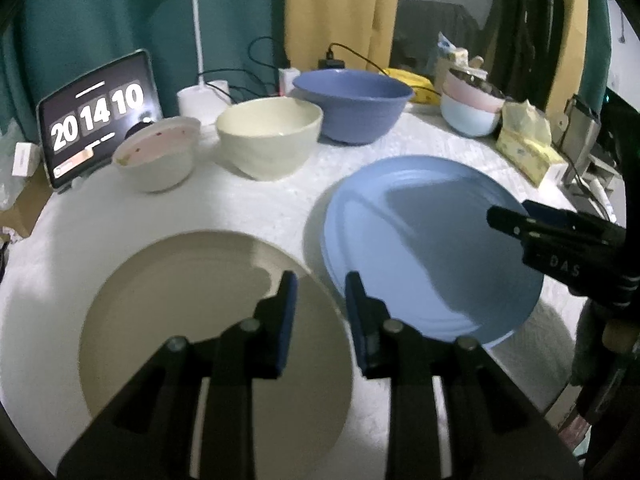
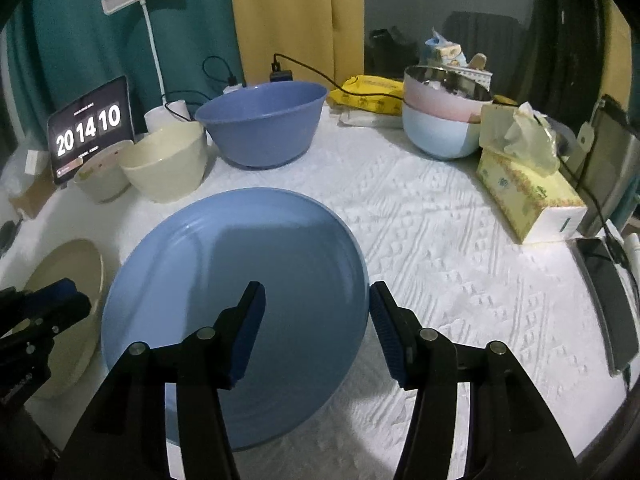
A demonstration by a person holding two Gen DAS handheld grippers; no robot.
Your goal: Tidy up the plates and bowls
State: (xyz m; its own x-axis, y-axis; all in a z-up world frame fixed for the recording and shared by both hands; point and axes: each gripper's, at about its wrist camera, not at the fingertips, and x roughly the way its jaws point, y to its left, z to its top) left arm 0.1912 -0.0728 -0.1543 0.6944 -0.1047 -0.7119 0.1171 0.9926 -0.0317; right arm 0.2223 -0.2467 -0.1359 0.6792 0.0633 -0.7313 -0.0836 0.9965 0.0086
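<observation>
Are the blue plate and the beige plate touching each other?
Cannot tell. In the left wrist view the blue plate and the beige plate rims nearly meet, but the left gripper fingers cover that spot.

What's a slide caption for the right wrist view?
Open right gripper straddles the blue plate's right rim; bowls line the table's back edge.

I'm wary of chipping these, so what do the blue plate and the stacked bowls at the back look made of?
Blue plate: probably matte plastic or melamine, with a dull, even sheen. Stacked bowls: likely steel inside pastel shells; the top one's inside shines like a mirror.
</observation>
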